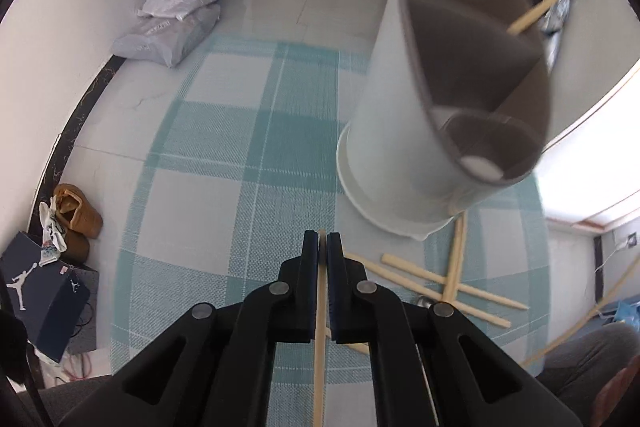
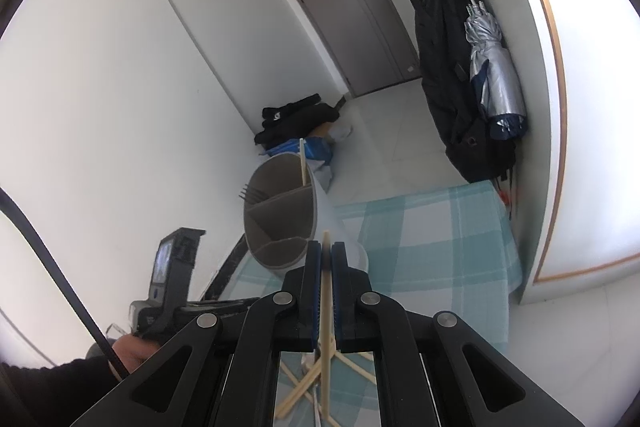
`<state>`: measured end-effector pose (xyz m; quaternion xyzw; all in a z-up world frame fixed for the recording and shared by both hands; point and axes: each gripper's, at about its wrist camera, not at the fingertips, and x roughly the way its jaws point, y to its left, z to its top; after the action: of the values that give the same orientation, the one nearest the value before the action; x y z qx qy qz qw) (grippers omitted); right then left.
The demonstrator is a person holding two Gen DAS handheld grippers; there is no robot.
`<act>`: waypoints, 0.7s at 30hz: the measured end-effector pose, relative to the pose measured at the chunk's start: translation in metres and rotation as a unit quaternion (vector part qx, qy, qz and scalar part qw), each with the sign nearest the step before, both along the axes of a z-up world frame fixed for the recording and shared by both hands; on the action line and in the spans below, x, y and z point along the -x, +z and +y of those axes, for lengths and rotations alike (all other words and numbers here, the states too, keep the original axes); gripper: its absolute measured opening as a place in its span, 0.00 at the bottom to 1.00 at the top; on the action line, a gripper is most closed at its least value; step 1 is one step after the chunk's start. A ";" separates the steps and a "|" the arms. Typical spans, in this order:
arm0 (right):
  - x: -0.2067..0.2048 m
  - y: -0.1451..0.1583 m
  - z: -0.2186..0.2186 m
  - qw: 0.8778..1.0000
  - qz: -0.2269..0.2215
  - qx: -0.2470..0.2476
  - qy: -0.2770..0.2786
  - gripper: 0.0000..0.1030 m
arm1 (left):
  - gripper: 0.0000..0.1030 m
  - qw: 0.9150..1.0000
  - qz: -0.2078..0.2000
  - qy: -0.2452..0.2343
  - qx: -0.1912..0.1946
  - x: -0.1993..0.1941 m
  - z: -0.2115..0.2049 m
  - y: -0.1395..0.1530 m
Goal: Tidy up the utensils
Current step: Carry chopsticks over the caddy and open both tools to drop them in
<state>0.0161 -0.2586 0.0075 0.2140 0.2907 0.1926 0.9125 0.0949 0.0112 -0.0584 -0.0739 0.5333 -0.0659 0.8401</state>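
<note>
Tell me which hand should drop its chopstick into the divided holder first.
Probably the left. The left gripper, shut on a pale wooden chopstick, has the white divided utensil holder looming close beside it. The right gripper, also shut on a wooden chopstick, sees the holder farther ahead.

Teal-and-white checks, pale wood, black jaws

The cloth is checked in teal and white; the holder is white outside with grey-brown dividers. The chopsticks are pale tan. Both grippers, left and right, are black, the right with blue pads. A tan shoe sits beside a navy box.
</note>
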 end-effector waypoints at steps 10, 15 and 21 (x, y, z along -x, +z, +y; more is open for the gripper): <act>0.004 0.005 0.016 1.000 -0.015 0.024 -0.002 0.04 | 0.01 0.990 -0.113 0.036 0.074 0.038 0.012 0.064; 0.003 0.006 0.024 0.999 -0.015 0.032 -0.006 0.04 | 0.01 0.987 -0.124 0.023 0.100 0.037 0.014 0.075; -0.004 0.006 0.028 0.999 -0.010 0.042 -0.016 0.04 | 0.01 0.987 -0.128 0.010 0.099 0.040 0.010 0.085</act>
<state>0.0201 -0.2310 0.0134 0.1784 0.2859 0.1677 0.9265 0.0546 0.0214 0.0264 -0.1530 0.4112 -0.1189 0.8907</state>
